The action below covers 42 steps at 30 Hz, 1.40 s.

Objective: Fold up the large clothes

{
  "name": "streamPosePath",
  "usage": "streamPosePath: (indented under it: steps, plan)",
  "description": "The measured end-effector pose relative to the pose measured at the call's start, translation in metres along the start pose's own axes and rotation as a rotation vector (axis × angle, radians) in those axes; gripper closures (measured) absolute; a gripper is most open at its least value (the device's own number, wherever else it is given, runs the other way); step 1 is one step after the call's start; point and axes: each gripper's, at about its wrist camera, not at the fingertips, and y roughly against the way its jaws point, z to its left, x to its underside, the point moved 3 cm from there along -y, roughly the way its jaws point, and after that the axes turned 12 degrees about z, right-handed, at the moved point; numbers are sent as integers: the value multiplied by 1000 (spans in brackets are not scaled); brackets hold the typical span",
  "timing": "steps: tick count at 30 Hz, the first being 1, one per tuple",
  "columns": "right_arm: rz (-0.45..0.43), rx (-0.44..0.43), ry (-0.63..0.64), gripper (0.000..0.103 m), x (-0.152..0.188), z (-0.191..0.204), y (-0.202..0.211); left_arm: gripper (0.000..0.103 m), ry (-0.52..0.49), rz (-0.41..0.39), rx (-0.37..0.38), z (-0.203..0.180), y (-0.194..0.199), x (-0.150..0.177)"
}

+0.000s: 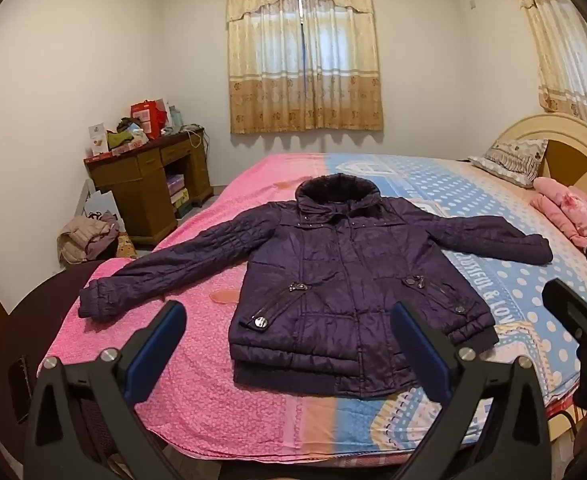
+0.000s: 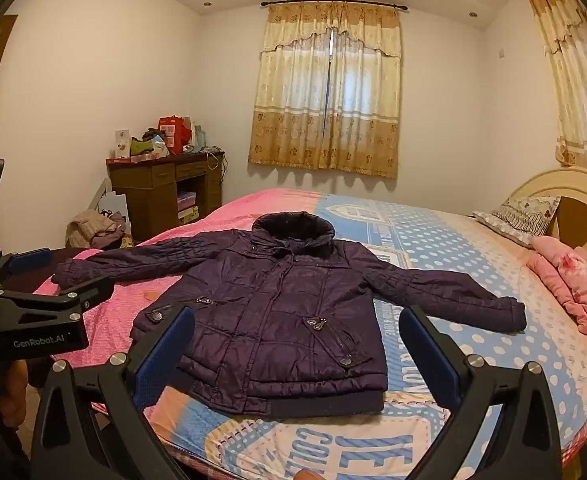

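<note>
A dark purple quilted jacket (image 1: pixel 345 276) lies flat, front up, on the bed (image 1: pixel 197 384), sleeves spread to both sides and fur collar at the far end. It also shows in the right wrist view (image 2: pixel 277 312). My left gripper (image 1: pixel 289 340) is open and empty, hovering above the bed's near edge in front of the jacket's hem. My right gripper (image 2: pixel 297 352) is open and empty, likewise just short of the hem. The left gripper shows at the left of the right wrist view (image 2: pixel 53 280); the right one shows at the right edge of the left wrist view (image 1: pixel 581 312).
The bed has a pink and blue sheet. A folded pink quilt (image 2: pixel 577 284) and a pillow (image 2: pixel 521 216) lie by the headboard (image 2: pixel 573 196) at the right. A cluttered wooden desk (image 1: pixel 149 184) and a pile of clothes (image 1: pixel 89 236) stand at the left.
</note>
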Motion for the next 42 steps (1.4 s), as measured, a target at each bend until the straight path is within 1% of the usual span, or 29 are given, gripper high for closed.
streamPosePath:
  steps: [6,8,9,13,14,42]
  plan:
    - [-7,10,5,1,2,3,0,0,9,-30,-5,0,7,-3]
    - [-8,14,6,1,3,4,0,0,11,-27,-7,-1,9,-6]
    - [-6,2,1,1,3,3,1,0,15,-28,-6,-1,10,-7]
    - [-11,2,2,1,2,6,2,0,29,-42,8,8,10,-5]
    - [-8,2,0,1,8,6,0,0,29,-44,9,8,10,-5]
    - [6,-7,4,1,10,10,-6,0,51,-57,-10,13,10,-7]
